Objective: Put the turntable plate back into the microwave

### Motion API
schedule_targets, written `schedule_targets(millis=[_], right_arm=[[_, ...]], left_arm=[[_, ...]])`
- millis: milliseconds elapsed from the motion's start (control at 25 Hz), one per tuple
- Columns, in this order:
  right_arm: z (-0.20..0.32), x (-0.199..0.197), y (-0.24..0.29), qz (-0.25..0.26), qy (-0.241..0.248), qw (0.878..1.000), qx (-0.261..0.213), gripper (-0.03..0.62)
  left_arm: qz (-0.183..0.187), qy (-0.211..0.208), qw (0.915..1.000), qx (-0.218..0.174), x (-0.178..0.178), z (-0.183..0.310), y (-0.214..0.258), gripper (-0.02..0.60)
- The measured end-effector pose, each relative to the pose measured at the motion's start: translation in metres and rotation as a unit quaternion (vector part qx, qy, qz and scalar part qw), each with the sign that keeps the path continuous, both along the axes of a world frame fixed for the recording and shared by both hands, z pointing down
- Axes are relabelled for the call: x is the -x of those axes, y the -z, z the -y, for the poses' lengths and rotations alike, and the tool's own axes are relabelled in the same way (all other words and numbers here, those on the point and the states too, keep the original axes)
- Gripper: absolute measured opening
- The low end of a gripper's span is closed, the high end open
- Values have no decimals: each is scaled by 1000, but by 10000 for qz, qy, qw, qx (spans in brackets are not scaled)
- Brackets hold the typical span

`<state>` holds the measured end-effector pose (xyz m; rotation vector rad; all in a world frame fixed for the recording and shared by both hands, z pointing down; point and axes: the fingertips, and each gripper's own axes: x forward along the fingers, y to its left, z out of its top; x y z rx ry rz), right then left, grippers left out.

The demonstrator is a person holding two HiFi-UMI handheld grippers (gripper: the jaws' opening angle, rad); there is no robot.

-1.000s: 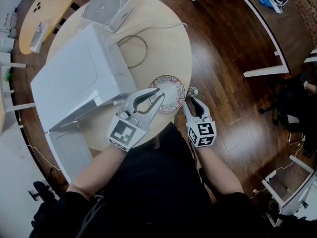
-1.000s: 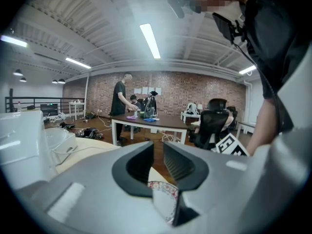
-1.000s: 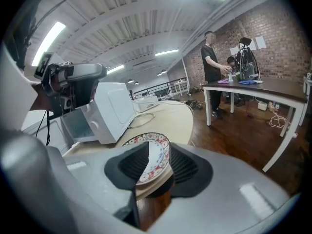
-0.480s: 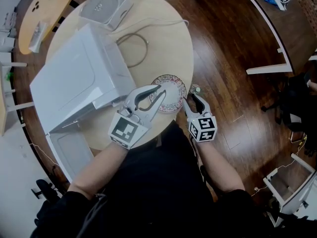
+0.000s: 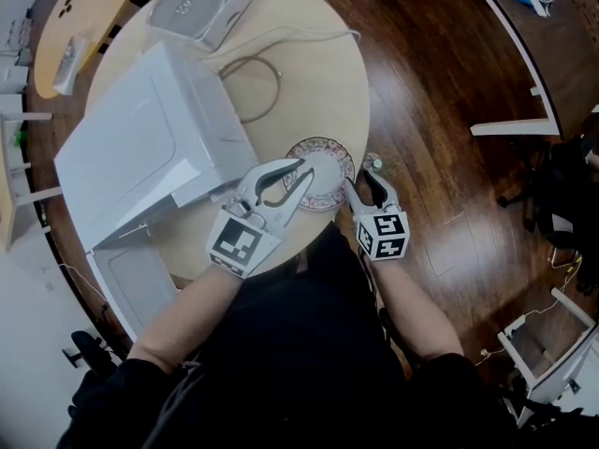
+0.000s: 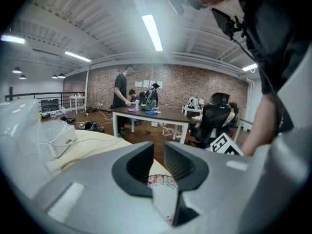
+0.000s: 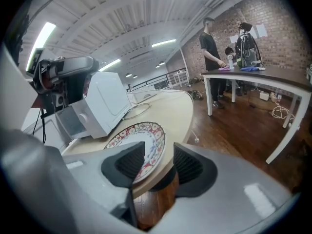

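Red and blue flowers run round the rim of the plate (image 5: 321,172). It lies flat on the round wooden table (image 5: 318,64), close to the near edge and just beside the white microwave (image 5: 140,148). It is not inside yet, and the microwave's door (image 5: 140,283) hangs open. The left gripper (image 5: 301,168) hangs over the plate's left side. Its jaws have only a thin gap between them and pinch nothing. The right gripper (image 5: 363,181) is at the table's edge by the plate's right side. Its jaws have just been opening and now stand wide. The plate's rim and the table's edge sit in front of them, but the pads press on nothing. The plate looks hard and smooth, like china, so it may be a bit heavy, slippery, and would likely break if dropped. I think the best place to grab it is the rim on the near side, with one jaw above and one below. It should be kept flat while it is carried.
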<state>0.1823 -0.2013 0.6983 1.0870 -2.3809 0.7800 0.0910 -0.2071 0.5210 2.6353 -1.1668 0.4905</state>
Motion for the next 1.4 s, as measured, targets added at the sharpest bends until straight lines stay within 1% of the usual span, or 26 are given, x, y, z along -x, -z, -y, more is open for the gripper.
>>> schedule_targets(millis=[120,240,360,480,800,880,1000,1120,1200,1400], right_arm=[[0,2,-6,16,-49,9999,117,183],[1,5,-10,35,-78,9997,214,190],[0,6,-13,36,-118,9995,282,193],[-1,7,-18,35,-137,9992,371,194],[-4,8,-28,-98,-173,9985,503,192],[-5,7,-27,-117,-149,9987,479,184],[-5,5,-26,-85,-164,9989,426,150],[-3,-2,-26,-3,-369,9982,470,95],[-2,-7,-26,51,-467,9975,523,91],[0,-15,-25,184,-542,9963,640,80]], left_arm=[[-40,4,10000,43,0,1,1,72],[-140,106,9998,67,-1,4,7,72],[-101,35,9999,34,-3,4,5,72],[-206,180,9996,110,-3,6,8,72],[-163,226,9995,113,6,5,10,72],[-173,248,9995,103,7,6,11,71],[-163,262,9995,62,10,8,12,71],[-104,180,9998,2,12,7,11,71],[-180,238,9996,13,12,9,13,71],[-209,282,9994,3,9,8,17,69]])
